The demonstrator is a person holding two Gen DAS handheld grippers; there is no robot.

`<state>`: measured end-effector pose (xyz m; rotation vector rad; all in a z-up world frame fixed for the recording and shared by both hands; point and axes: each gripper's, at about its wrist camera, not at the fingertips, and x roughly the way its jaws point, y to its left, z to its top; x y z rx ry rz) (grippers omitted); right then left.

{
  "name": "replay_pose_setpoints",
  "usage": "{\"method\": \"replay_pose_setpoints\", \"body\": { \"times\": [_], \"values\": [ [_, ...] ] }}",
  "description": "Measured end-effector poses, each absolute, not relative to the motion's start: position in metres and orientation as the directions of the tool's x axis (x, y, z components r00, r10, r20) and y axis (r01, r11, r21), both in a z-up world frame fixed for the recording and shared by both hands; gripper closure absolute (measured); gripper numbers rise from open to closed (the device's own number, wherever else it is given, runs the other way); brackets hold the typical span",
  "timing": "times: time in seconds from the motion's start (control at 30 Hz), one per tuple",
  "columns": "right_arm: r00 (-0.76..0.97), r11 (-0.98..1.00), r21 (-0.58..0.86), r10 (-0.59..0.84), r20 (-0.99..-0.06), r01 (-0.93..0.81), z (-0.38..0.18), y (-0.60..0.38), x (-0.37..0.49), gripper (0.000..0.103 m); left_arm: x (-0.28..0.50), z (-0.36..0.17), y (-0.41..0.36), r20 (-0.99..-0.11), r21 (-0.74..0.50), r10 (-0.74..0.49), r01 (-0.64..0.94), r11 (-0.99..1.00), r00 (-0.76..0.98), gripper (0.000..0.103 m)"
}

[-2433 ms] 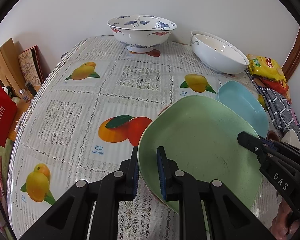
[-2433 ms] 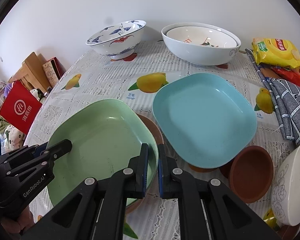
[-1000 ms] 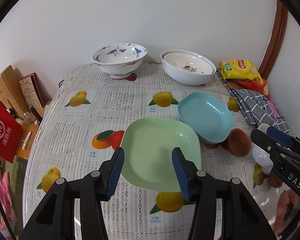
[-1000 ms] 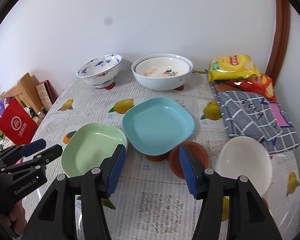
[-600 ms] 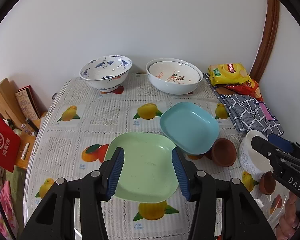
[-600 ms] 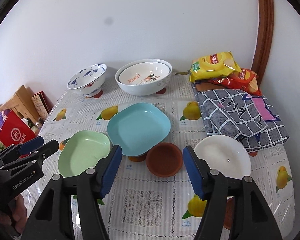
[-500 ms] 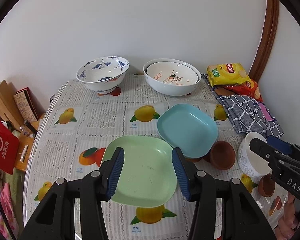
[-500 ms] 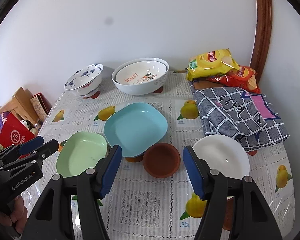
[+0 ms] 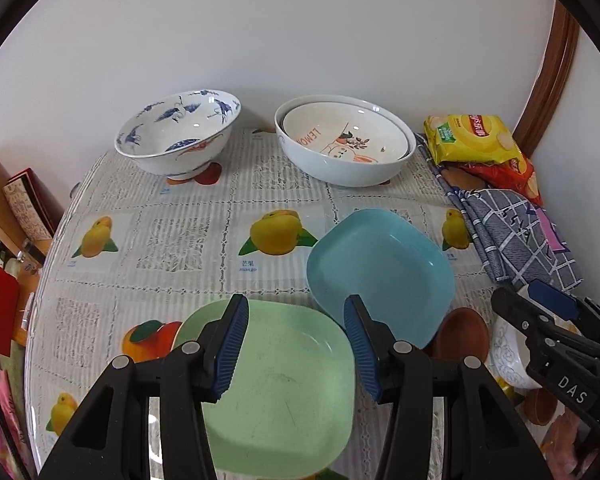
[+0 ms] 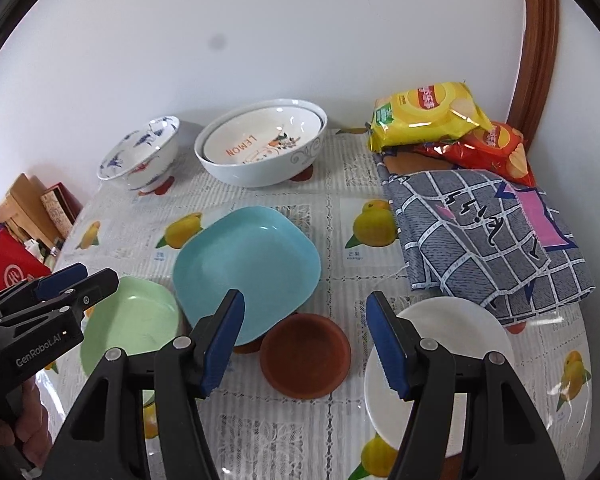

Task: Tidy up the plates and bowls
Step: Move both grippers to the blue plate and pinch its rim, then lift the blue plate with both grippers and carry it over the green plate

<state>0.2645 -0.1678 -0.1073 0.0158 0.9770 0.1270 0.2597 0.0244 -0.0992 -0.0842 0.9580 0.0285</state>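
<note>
Above the near edge of the fruit-patterned surface (image 9: pixel 188 236), the left tongs (image 9: pixel 296 344) hang spread wide and empty over the square pale green plastic plate (image 9: pixel 284 392), which lies flat just below them. The right tongs (image 10: pixel 304 340) are likewise parted and hold nothing; between their blue pads (image 10: pixel 388 344) sits a small round terracotta dish (image 10: pixel 305 356), with a white round bowl (image 10: pixel 456 332) just to its right. The square light blue plastic plate (image 10: pixel 248 268) rests tilted beyond the dish, its near edge propped on another brown dish, and it overlaps the far right corner of the green plate. Well behind, near the wall, stand a blue-and-white painted porcelain bowl (image 9: pixel 178 132) and a large white bowl (image 9: pixel 340 164) with a smaller "LEMON" bowl (image 10: pixel 260 140) nested in it. At the right lie a folded grey checked cloth (image 10: pixel 484 232) and a yellow crisp packet (image 10: pixel 424 116) atop a red one.
</note>
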Motion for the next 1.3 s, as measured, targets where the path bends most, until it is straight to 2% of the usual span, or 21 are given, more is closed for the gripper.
{"method": "replay_pose_setpoints", "body": {
  "times": [0.5,0.67,0.83,0.93,1.1,1.3],
  "values": [
    [0.474,0.995,0.103,0.096,-0.875,-0.010,-0.162,-0.162,0.327,0.050,0.326,-0.154,0.013,-0.869,-0.052,-0.031,-0.029,0.998,0.494,0.055],
    [0.455,0.996,0.091,0.079,-0.887,0.003,-0.174,-0.161,0.337,0.055,0.337,-0.167,0.011,-0.881,-0.066,-0.050,-0.018,0.998,0.471,0.055],
    [0.426,0.995,0.103,0.087,-0.901,0.015,-0.185,-0.161,0.343,0.067,0.343,-0.176,0.007,-0.886,-0.064,-0.052,-0.010,0.998,0.461,0.056],
    [0.411,0.994,0.108,0.087,-0.907,0.027,-0.191,-0.160,0.346,0.074,0.348,-0.182,0.008,-0.891,-0.064,-0.051,-0.014,0.998,0.452,0.062],
    [0.392,0.994,0.110,0.092,-0.915,0.026,-0.199,-0.157,0.351,0.087,0.351,-0.186,0.007,-0.888,-0.083,-0.070,-0.008,0.997,0.454,0.083],
    [0.419,0.994,0.105,0.086,-0.904,0.021,-0.197,-0.154,0.351,0.095,0.350,-0.182,0.010,-0.878,-0.096,-0.072,-0.026,0.995,0.474,0.088]
  ]
}}
